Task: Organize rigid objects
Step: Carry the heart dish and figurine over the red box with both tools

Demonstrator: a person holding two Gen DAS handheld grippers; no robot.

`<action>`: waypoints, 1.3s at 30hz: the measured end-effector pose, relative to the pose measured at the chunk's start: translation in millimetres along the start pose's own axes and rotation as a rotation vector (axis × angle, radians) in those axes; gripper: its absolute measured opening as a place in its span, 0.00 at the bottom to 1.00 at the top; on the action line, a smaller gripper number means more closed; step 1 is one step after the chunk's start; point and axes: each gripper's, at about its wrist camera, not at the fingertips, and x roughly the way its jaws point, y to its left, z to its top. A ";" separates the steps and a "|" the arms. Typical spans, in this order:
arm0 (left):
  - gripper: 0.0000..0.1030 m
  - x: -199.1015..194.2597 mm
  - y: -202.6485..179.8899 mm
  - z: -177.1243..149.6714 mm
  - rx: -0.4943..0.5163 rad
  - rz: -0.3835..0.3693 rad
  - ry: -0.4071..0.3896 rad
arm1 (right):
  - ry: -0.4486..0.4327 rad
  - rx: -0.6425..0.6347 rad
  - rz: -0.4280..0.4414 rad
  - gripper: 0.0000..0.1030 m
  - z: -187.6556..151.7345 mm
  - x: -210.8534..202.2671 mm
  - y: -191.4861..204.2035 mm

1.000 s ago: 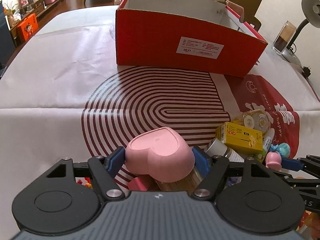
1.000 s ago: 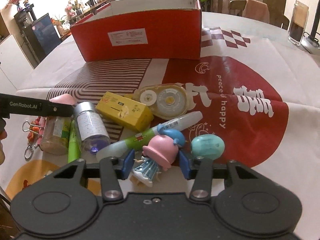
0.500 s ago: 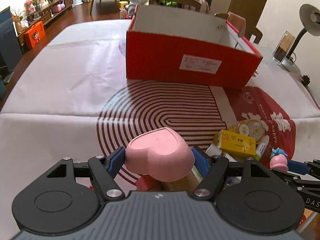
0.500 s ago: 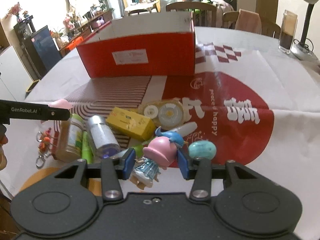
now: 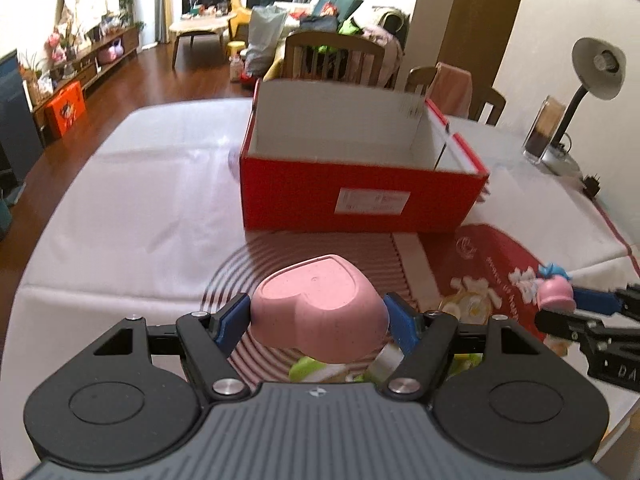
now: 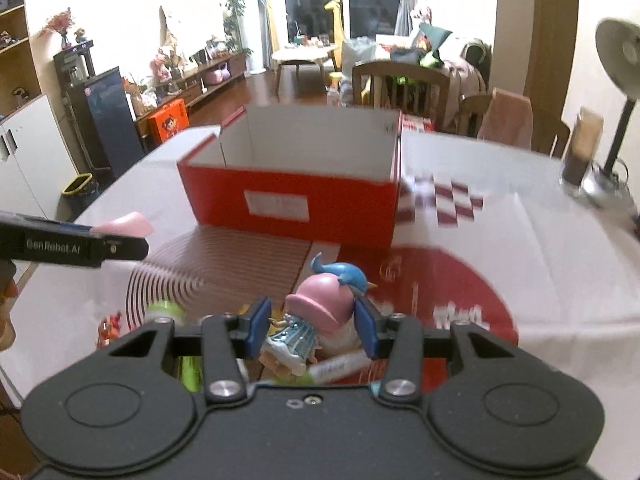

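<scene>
Table (image 5: 132,208) under a white cloth with dark-red concentric stripes and a red disc print; both views motion-blurred. Room behind: wood floor, low cabinet far left, coffee table, wooden chairs (image 5: 336,56) at the far edge, sofa piled with clothes. Lamp (image 5: 592,80) and a glass (image 5: 544,132) of dark drink far right.

Box (image 5: 360,196), red cardboard, white inside, open top, white label on the near wall, sits mid-table past the stripes. No contents visible.

Left gripper (image 5: 318,316): blue pads pinching a pink heart-shaped dish (image 5: 320,304), matte, speckled, held upside down and lifted above the stripes, near side of the box. Beneath it a green item and a metal cap, blurred.

Right gripper (image 6: 312,320): jaws closed on a small figurine (image 6: 316,312) with a pink hat, a blue bird on top, and a glittery pale-blue dress; glossy plastic, lifted, near side of the box. Pen-like tubes and green things below, too blurred to name.

Left view alone shows the lamp's plug and the right gripper with the figurine edge-on at right. Right view alone shows a dark fridge-like cabinet (image 6: 104,120), a white cupboard at left, checker print right of the box, and the left gripper's finger with the dish's pink tip.
</scene>
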 end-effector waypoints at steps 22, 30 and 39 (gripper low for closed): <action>0.71 51.1 -24.2 116.8 0.116 0.007 -0.072 | -0.078 -0.154 0.039 0.44 128.3 66.3 -9.0; 0.71 101.8 -23.9 154.4 0.143 0.041 -0.025 | -0.032 -0.201 0.049 0.44 152.6 116.8 -12.0; 0.71 163.4 -23.3 173.6 0.154 0.079 0.051 | 0.050 -0.261 0.053 0.43 154.3 170.3 -15.0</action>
